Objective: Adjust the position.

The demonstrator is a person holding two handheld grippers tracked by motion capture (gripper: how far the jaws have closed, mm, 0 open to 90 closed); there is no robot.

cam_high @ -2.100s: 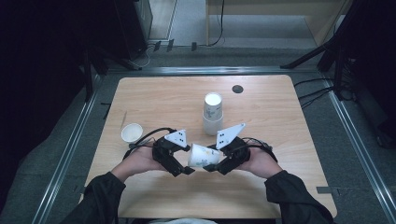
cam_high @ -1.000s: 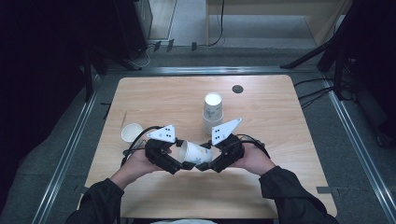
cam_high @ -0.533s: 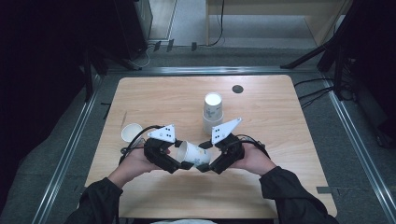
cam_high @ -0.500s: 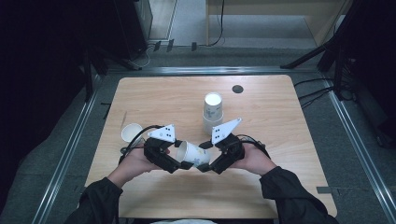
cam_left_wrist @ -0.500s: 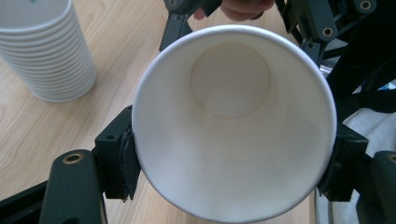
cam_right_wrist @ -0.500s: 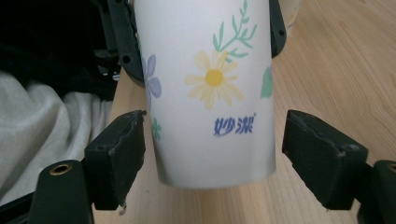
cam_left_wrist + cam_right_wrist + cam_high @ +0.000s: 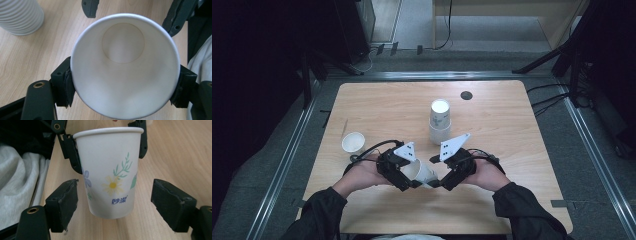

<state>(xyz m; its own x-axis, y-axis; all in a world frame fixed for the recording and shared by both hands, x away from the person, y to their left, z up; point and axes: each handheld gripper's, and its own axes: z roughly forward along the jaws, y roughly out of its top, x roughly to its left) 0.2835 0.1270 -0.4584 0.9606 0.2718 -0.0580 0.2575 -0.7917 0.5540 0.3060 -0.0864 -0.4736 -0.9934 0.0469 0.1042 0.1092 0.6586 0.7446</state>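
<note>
The paper cup (image 7: pixel 424 172) is held off the wooden desk (image 7: pixel 512 130), on the person's side of the tall cup stack (image 7: pixel 440 121), lying roughly on its side between the two hands. The left tool (image 7: pixel 409 180) is clamped on it just below the rolled rim, one pad on each side of the wall, as the left gripper view shows with the cup (image 7: pixel 125 65) open toward the camera. The right tool (image 7: pixel 443 182) stands open: its jaws have just been opening, and in the right gripper view the pads sit apart from the cup (image 7: pixel 110 172) on both sides, its base between them but not touched.

This looks like a hand-over to the left hand — so the right tool should back straight off along the cup's axis, without brushing the base. The left grip ought to stay light, since thin paper dents easily, and near the rim the wall is stiffest.

The cup is a smooth, tapered cone, white inside, with a printed daisy and green sprigs outside. The stack is ribbed. A single loose cup (image 7: pixel 353 143) stands upright, off to the left of the stack.
</note>
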